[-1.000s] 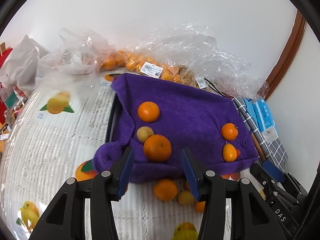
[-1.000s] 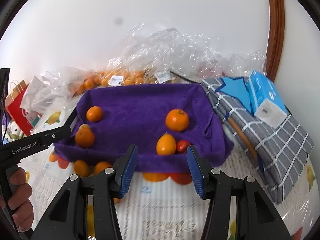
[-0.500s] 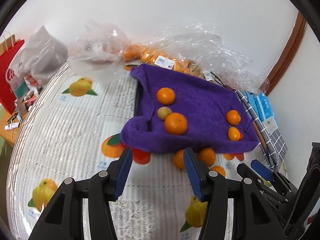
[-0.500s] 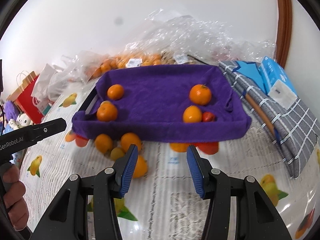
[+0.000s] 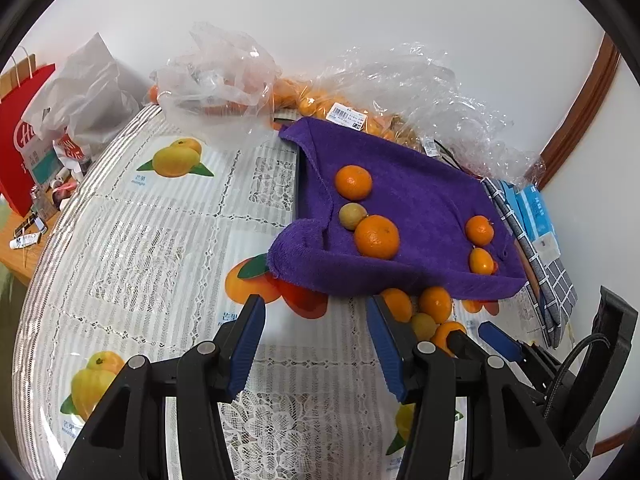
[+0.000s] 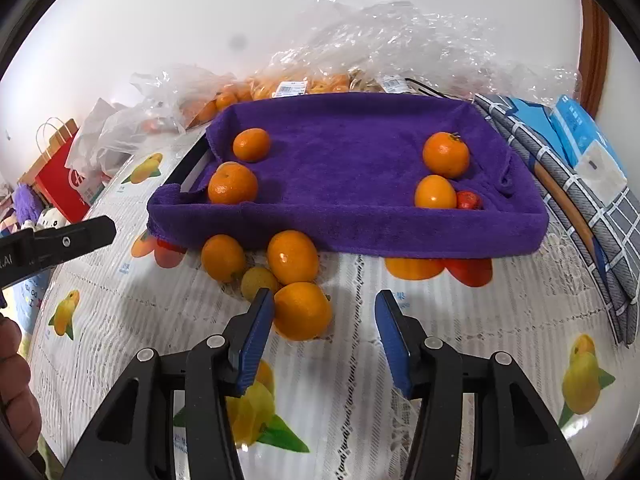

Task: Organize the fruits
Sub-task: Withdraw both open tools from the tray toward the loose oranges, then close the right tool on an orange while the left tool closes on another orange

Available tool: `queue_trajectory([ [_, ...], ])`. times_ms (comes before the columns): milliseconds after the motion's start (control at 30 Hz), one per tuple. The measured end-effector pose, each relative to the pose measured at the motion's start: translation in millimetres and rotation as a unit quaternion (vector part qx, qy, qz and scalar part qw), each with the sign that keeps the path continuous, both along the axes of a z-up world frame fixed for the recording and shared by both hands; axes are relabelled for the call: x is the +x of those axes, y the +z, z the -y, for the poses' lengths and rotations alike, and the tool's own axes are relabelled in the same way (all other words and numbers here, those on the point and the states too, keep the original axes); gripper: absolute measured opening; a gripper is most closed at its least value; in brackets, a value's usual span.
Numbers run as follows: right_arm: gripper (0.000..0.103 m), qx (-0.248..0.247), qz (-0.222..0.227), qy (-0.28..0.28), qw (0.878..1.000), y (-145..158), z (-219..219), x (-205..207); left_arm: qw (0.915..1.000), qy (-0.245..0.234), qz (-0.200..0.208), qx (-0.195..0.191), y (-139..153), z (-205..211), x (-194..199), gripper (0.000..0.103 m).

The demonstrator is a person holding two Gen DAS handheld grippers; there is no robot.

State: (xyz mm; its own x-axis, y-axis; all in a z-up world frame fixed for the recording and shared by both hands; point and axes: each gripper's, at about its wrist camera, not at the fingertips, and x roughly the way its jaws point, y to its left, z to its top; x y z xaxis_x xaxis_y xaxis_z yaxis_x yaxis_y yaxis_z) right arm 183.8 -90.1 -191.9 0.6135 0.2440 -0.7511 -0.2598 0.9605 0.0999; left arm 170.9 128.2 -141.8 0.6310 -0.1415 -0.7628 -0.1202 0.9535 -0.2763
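A tray lined with a purple towel (image 6: 352, 216) (image 5: 404, 184) holds two oranges and a small yellow fruit (image 5: 352, 216) on its left side, and two oranges and a small red fruit (image 6: 469, 200) on its right. Several loose oranges (image 6: 293, 256) and a small yellow fruit (image 6: 259, 282) lie on the table in front of the tray. My right gripper (image 6: 325, 307) is open and empty, its left finger beside the nearest orange (image 6: 303, 311). My left gripper (image 5: 315, 312) is open and empty above the tablecloth, left of the loose fruit.
Clear plastic bags of oranges (image 6: 288, 88) lie behind the tray. A folded plaid cloth (image 6: 576, 196) and blue packets (image 6: 580, 132) sit to the right. A red paper bag (image 5: 20, 128) and white bags stand at the far left. The tablecloth (image 5: 132, 240) has printed fruit.
Both grippers have pulled back from the tray and now sit lower over the tablecloth. The loose fruit in front of the tray has come closer to my right gripper.
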Motion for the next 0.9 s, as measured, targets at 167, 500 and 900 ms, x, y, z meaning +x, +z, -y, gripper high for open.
queue_trajectory([
  [167, 0.052, -0.003, -0.007, 0.022, 1.0, -5, -12, 3, 1.0, 0.003, -0.006, -0.002, -6, -5, 3, 0.051],
  [500, 0.035, 0.02, -0.009, 0.027, 0.999, -1, 3, -7, 0.9997, -0.008, -0.024, -0.008, -23, 4, 6, 0.051],
  [900, 0.035, -0.015, -0.019, -0.009, 1.0, -10, 48, -18, 0.997, -0.068, -0.032, -0.017, -40, 61, 33, 0.049],
])
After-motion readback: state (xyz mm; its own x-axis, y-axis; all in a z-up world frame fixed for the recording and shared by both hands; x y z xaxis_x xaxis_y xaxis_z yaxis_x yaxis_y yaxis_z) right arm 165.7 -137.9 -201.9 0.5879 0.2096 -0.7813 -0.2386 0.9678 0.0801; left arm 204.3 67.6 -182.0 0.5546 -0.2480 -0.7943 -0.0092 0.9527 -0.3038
